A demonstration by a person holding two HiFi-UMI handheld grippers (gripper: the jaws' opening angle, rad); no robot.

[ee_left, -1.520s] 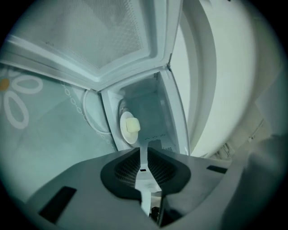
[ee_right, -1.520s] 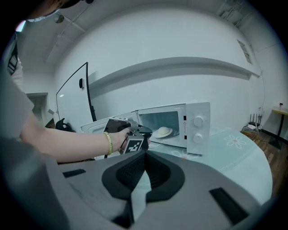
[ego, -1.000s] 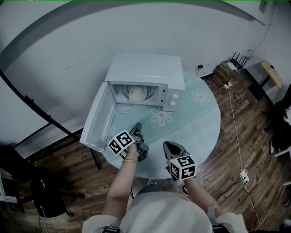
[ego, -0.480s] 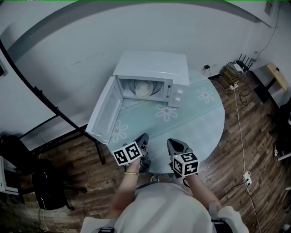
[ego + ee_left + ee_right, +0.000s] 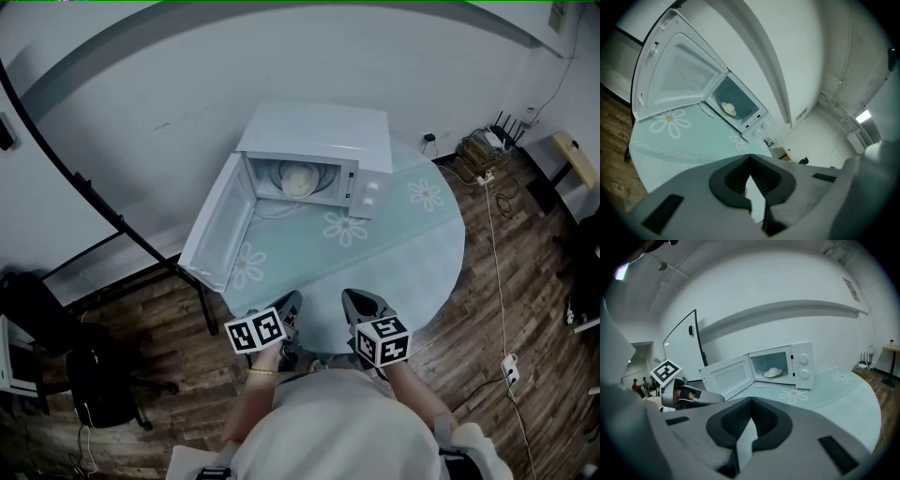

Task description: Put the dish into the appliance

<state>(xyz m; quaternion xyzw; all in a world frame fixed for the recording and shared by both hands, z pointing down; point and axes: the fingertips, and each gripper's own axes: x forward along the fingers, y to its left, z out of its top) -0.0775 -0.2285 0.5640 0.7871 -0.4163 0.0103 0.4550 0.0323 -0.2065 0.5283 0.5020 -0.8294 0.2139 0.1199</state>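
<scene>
The appliance (image 5: 314, 150) is white, the dish (image 5: 298, 180) cream. The bench (image 5: 403, 255) is pale green with white daisy print. The floor (image 5: 544, 281) is brown wood-grain.

The head view looks steeply down over the surface (image 5: 412, 253). Both gripper views face the open microwave (image 5: 804, 364) from low and well back.
</scene>
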